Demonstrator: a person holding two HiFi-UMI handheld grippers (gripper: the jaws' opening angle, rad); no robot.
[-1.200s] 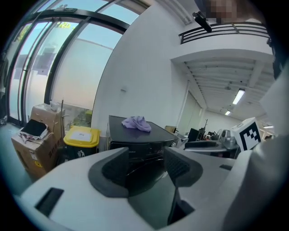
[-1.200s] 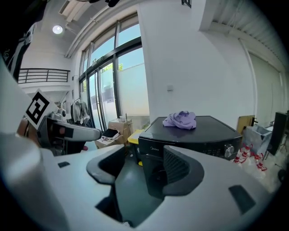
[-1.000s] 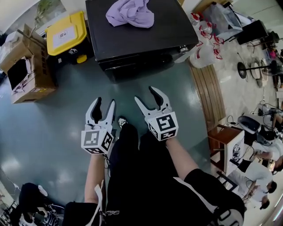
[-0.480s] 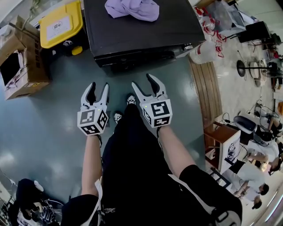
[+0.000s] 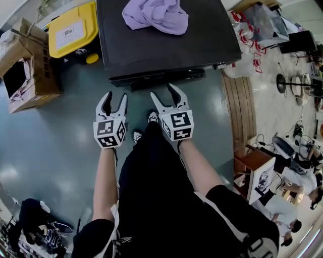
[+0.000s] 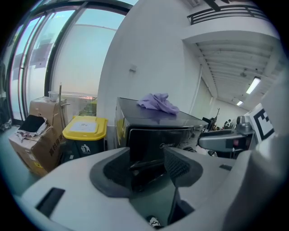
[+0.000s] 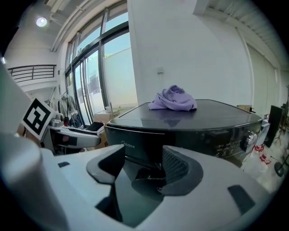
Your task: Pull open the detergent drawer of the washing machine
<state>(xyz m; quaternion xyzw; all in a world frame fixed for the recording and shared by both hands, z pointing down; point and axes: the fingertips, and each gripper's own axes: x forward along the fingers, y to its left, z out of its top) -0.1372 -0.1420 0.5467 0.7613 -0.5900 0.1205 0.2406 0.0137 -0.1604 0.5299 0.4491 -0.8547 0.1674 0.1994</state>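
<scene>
Washing machine [image 5: 202, 40] carries a purple cloth [image 5: 155, 15] on top — left tool [image 5: 115, 103] and right tool [image 5: 164, 95] both released, empty, near its front.

the washing machine [image 5: 166, 38] is glossy black; the cloth [image 5: 155, 14] is lilac. left tongs [image 5: 115, 98] and right tongs [image 5: 162, 93] are white with black inner pads, their cubes [image 5: 110, 133] patterned in black-and-white squares. bin lid [image 5: 73, 29] yellow, cardboard box [image 5: 43, 75] brown, floor [image 5: 60, 136] grey-green.

Crumpled purple cloth [image 5: 155, 15], yellow-lidded bin [image 5: 73, 30] beside open cardboard box [image 5: 46, 75]
</scene>
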